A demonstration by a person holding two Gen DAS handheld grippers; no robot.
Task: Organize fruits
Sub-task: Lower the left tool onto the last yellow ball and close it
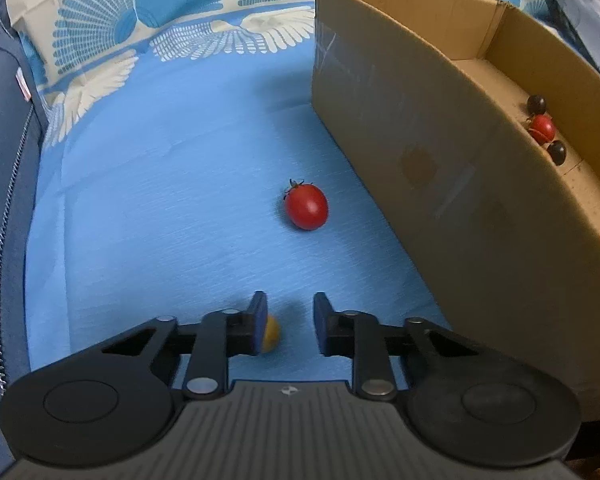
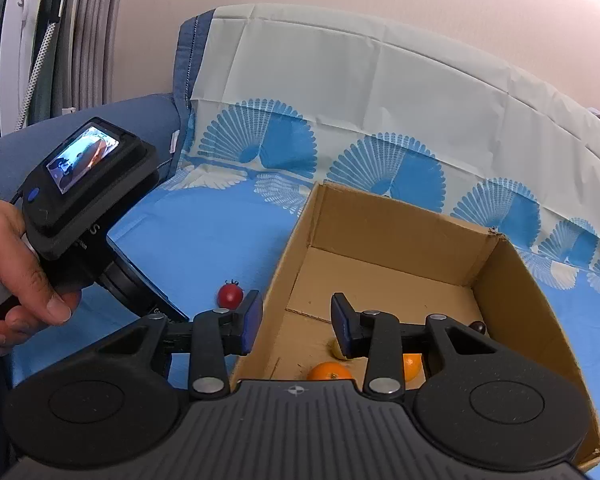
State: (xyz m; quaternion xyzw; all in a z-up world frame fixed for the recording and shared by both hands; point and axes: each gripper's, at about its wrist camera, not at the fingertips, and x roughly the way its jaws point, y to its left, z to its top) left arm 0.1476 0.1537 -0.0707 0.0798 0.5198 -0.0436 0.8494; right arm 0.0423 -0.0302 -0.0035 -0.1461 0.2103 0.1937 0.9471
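Observation:
A red cherry tomato (image 1: 306, 206) lies on the blue cloth (image 1: 160, 200) left of the cardboard box (image 1: 420, 152); it also shows in the right wrist view (image 2: 229, 295). My left gripper (image 1: 287, 326) is open low over the cloth, with a small yellow fruit (image 1: 271, 333) by its left finger. Inside the box are a red tomato (image 1: 542, 127) and two dark fruits (image 1: 537, 103). My right gripper (image 2: 296, 326) is open and empty above the box's (image 2: 380, 272) near left wall. Two oranges (image 2: 329, 371), a pale fruit and a dark fruit (image 2: 478, 326) lie below it.
A patterned cloth (image 2: 380, 92) drapes up the backrest behind the box. A blue cushion (image 1: 0, 184) borders the left side. The person's hand (image 2: 16, 276) holds the left gripper's handle with its small screen (image 2: 83, 159).

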